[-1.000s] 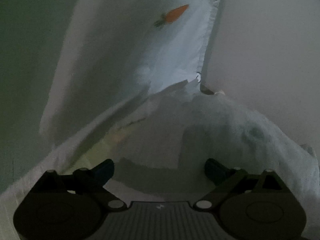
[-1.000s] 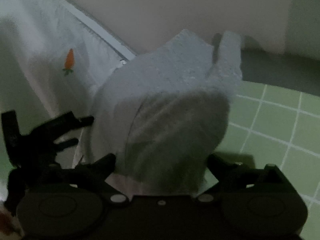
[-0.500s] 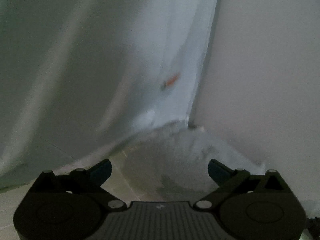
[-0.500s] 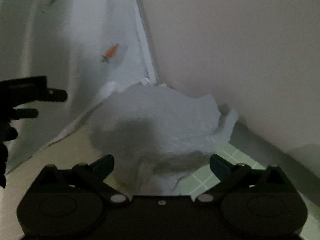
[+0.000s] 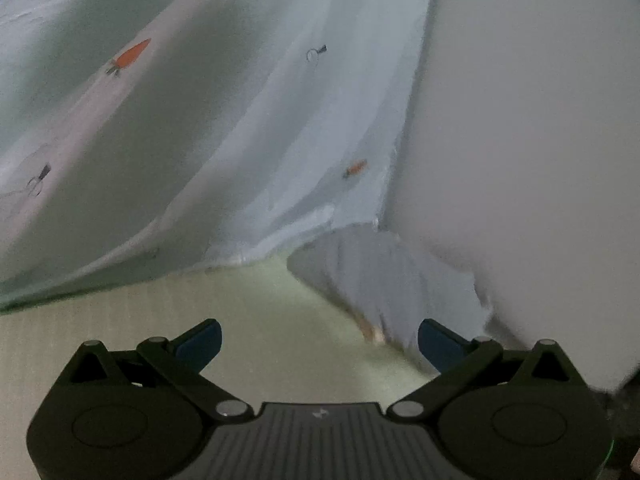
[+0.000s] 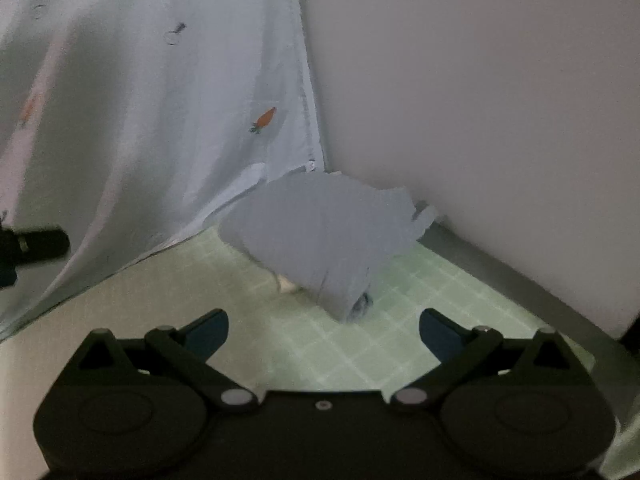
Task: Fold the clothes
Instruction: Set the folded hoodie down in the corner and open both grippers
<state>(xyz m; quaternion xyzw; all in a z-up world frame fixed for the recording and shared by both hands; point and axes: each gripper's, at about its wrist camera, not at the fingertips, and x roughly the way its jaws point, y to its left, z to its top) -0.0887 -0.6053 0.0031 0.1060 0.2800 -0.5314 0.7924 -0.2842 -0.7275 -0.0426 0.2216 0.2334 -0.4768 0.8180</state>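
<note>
Both the left gripper (image 5: 319,338) and right gripper (image 6: 323,330) gape wide, holding nothing; the grey garment (image 6: 324,232) lies bunched far in the corner beside the carrot-print sheet (image 6: 168,120).

Soft matt cloth garment (image 6: 328,236); smooth printed sheet (image 6: 192,112); gridded mat (image 6: 360,344)

1. The garment (image 6: 328,236) lies bunched on the mat (image 6: 320,344), in the corner where the hanging sheet (image 6: 168,120) meets the wall (image 6: 480,100).
2. The sheet stands to the left of the garment and behind it; the wall stands to the right.
3. The right gripper (image 6: 323,330) is over the mat, before the garment and apart from it.
4. The left gripper (image 5: 319,342) has the garment ahead to its right.
</note>
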